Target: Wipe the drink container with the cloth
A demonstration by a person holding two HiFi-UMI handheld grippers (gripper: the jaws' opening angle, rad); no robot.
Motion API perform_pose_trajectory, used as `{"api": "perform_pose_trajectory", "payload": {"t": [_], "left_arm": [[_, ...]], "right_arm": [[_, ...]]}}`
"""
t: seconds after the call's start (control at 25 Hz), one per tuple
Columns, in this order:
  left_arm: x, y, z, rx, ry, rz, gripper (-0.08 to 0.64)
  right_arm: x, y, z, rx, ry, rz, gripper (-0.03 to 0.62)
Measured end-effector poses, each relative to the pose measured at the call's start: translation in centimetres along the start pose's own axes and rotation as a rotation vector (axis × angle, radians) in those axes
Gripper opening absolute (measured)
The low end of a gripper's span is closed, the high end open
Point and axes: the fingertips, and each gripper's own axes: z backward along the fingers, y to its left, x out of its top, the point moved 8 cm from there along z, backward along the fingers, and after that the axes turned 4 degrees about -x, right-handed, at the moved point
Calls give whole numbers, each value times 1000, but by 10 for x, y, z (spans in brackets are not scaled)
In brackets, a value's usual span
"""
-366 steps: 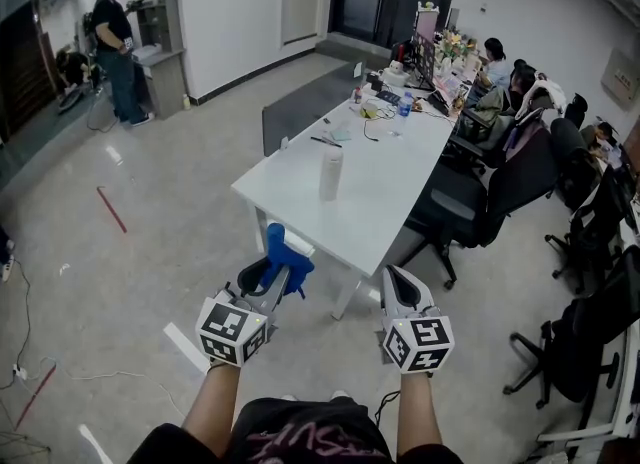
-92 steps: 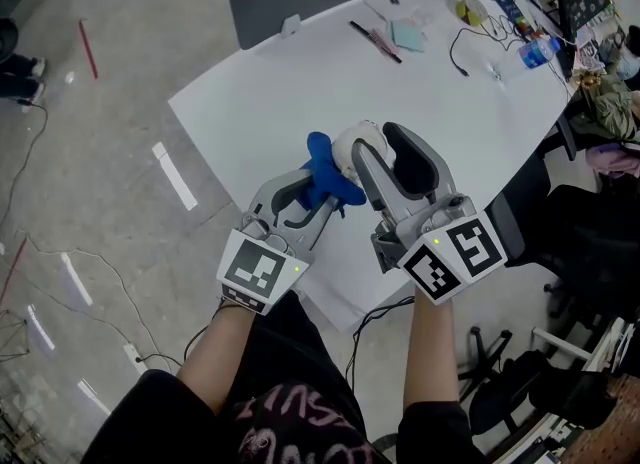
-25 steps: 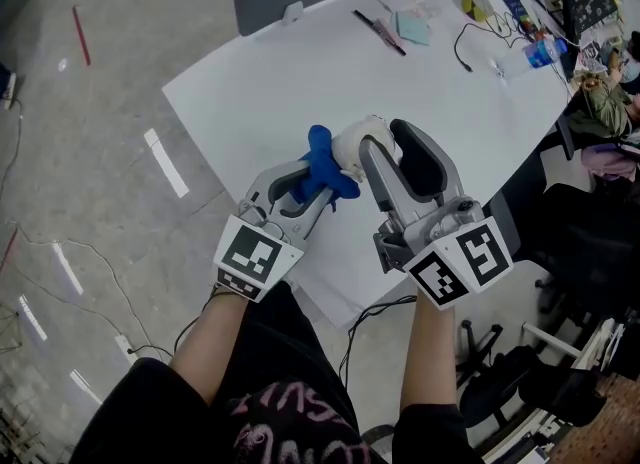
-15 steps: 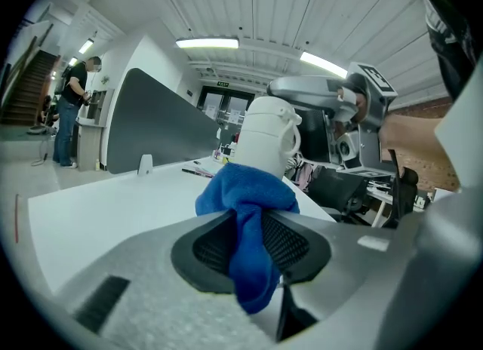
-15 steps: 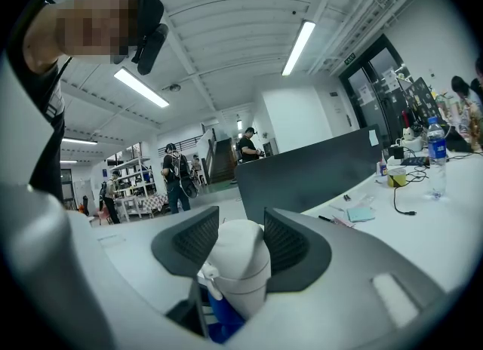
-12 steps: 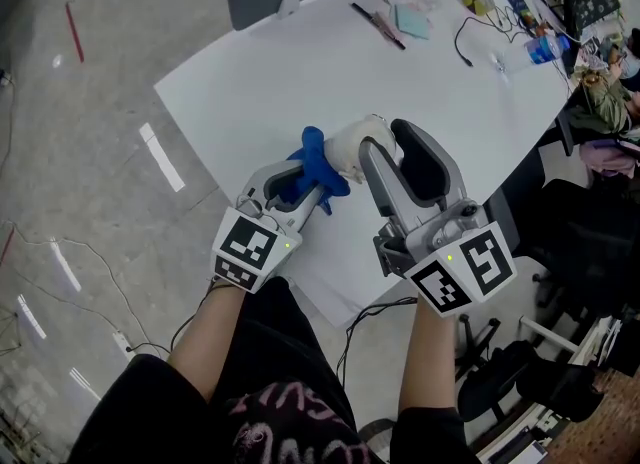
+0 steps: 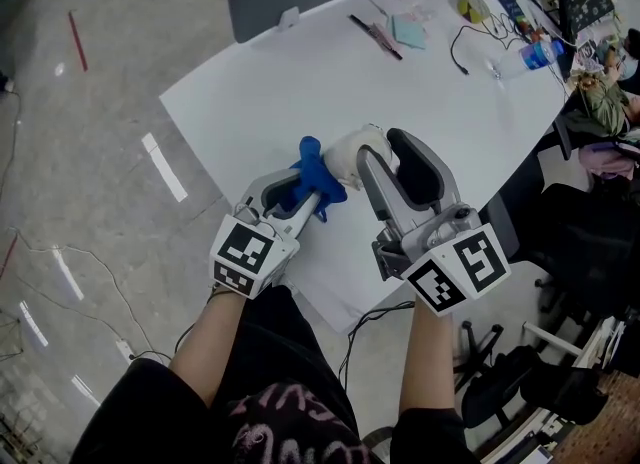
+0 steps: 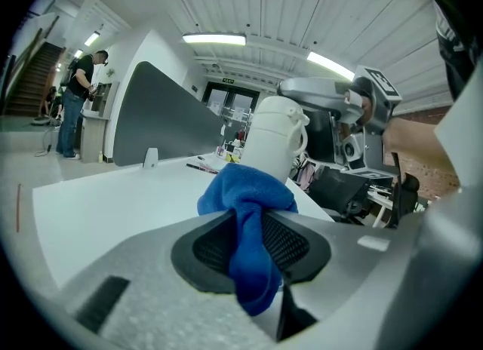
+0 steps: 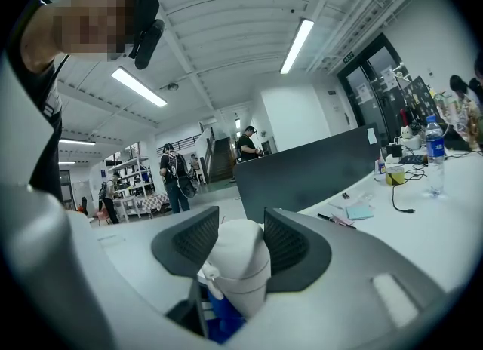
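Mid-frame in the head view, the white container [image 7: 345, 150] is clamped between the right gripper's [image 7: 383, 144] jaws, over the table's [image 7: 300, 72] near edge. The blue cloth [image 7: 318, 180] is pinched tight in the left gripper [image 7: 300, 195] just to its left, bunched right up against the container's side.

Blue cloth [image 7: 310, 159]; white drink container [image 7: 346, 151]; white desk [image 7: 300, 72]; grey left gripper [image 7: 303, 195] and right gripper [image 7: 388, 148], each bearing black-and-white square markers.
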Motion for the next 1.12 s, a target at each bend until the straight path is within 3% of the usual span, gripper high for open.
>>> {"api": "perform_pose_trajectory", "payload": {"t": [0.44,1.12], "left_arm": [[26,-13,31,22,-19,-66,102],[70,-34,50,21,-50,-141,103]], "right_arm": [[-1,0,3,-16,-9,-24,189],[4,5,4,-43,-2,24,179]]}}
